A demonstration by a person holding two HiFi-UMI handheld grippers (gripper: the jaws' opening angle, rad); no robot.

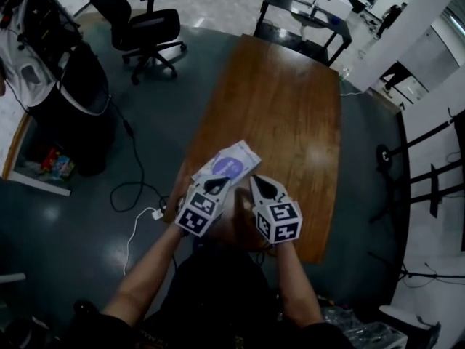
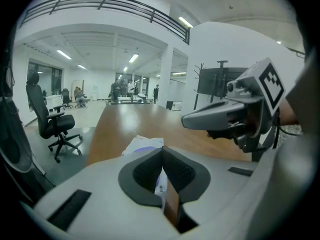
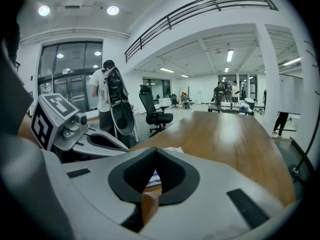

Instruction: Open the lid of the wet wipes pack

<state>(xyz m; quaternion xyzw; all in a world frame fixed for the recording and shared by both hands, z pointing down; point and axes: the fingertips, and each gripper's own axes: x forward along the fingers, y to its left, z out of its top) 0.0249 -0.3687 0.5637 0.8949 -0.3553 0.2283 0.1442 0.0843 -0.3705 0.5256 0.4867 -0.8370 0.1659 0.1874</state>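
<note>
The wipes pack [image 1: 231, 164] lies by the table's [image 1: 290, 86] left edge, lower centre. The left gripper [image 1: 216, 185] and right gripper [image 1: 263, 187], jaws together, sit just below it. Open tabletop stretches above.

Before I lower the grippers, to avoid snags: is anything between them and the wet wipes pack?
Nothing visible. The wet wipes pack lies on the wooden table, just ahead of the shut left gripper and right gripper.
</note>
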